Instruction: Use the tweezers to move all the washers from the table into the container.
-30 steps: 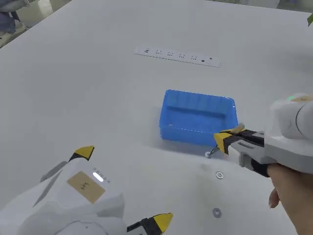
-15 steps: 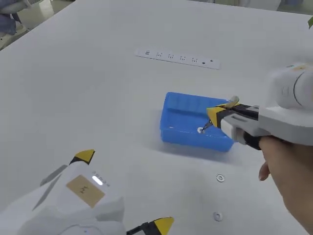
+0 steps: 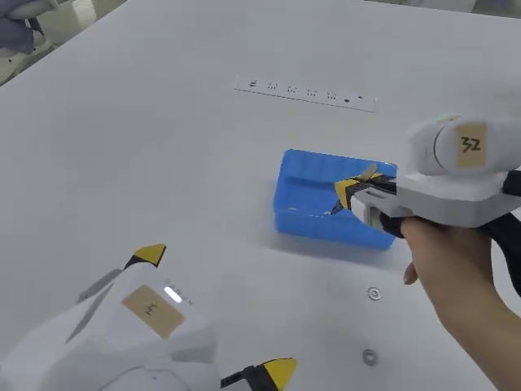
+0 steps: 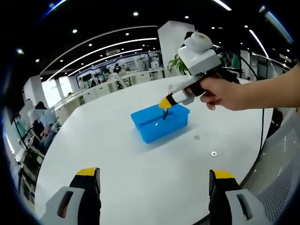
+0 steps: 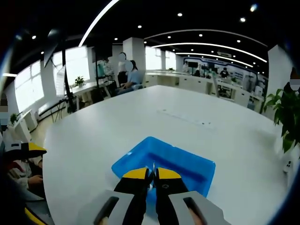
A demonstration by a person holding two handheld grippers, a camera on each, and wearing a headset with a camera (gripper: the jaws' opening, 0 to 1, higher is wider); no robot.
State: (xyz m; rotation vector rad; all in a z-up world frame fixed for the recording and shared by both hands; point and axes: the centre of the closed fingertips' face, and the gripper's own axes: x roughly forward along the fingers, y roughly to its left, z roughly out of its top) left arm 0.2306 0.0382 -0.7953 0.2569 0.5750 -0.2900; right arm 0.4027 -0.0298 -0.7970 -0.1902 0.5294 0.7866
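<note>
The right gripper [image 3: 348,192], fingers clamping thin metal tweezers [image 3: 334,209], hangs over the blue plastic container [image 3: 313,167], probably for release; the left gripper [image 4: 153,174] has its fingers open.

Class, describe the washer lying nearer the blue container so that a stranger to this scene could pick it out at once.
Start from the white table and find the blue container. On the bare tabletop in front of the container lie two small metal rings; the washer is the one closer to the container, while the other washer lies farther toward the person.
</note>
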